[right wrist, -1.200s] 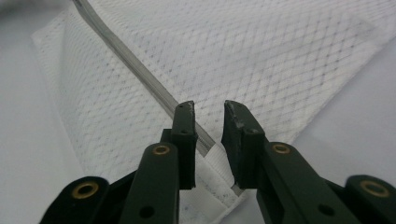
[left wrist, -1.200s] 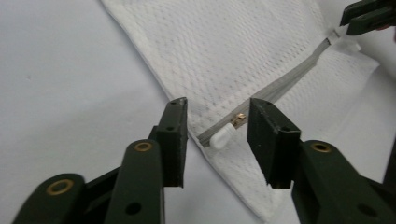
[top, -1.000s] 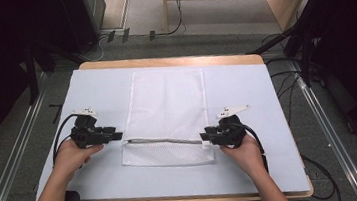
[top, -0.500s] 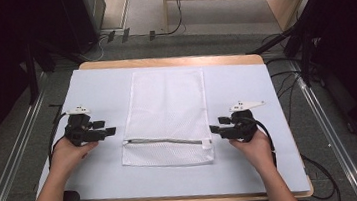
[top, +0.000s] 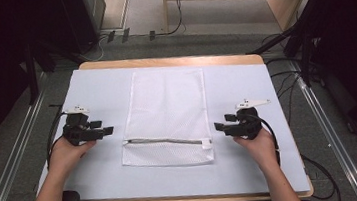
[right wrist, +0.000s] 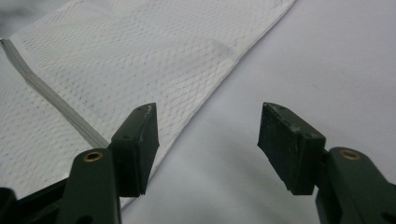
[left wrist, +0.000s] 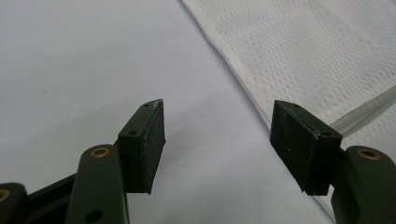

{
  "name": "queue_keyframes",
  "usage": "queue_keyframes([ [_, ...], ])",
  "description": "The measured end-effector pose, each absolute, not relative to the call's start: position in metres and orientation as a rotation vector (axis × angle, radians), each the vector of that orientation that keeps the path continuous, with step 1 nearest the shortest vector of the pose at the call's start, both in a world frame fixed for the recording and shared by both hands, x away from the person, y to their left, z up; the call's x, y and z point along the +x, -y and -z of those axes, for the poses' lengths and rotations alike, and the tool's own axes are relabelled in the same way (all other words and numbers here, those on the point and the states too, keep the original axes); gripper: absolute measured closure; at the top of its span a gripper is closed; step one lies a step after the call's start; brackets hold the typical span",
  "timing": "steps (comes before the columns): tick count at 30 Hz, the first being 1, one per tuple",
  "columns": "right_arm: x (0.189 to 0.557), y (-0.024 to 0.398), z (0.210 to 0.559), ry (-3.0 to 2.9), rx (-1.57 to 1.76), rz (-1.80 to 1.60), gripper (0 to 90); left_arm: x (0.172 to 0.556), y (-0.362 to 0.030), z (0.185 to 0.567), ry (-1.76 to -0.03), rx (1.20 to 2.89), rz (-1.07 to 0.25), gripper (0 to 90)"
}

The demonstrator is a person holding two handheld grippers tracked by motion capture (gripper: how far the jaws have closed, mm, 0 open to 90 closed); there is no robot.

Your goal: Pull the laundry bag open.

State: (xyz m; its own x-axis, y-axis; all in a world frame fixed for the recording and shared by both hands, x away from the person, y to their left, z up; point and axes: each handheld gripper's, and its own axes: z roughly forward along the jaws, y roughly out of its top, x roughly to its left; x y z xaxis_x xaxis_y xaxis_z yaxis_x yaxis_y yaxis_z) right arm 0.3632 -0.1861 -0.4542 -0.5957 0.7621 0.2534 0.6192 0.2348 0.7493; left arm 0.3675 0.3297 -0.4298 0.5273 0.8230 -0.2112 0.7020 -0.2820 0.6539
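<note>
Here the mesh bag lies flat mid-table; left gripper and right gripper flank its zipper, jaws spread, empty. Judged light, limp, snag-prone: pinch the hemmed corners beside the zipper

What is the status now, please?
Left tool open, right tool open, both beside the mesh bag. Bag flat on table, zipper closed. Nothing in the way.
</note>
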Motion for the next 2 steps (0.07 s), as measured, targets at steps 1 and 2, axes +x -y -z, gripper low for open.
queue_keyframes([
  [1, 0.3637, 0.1867, 0.4545, -2.325, 1.324, -1.292, 37.0, 0.3677, -0.3299, 0.4299, -1.239, 2.054, -0.215, 35.2],
  [2, 0.3637, 0.1867, 0.4545, -2.325, 1.324, -1.292, 37.0, 0.3679, -0.3298, 0.4303, -1.239, 2.053, -0.216, 35.2],
])
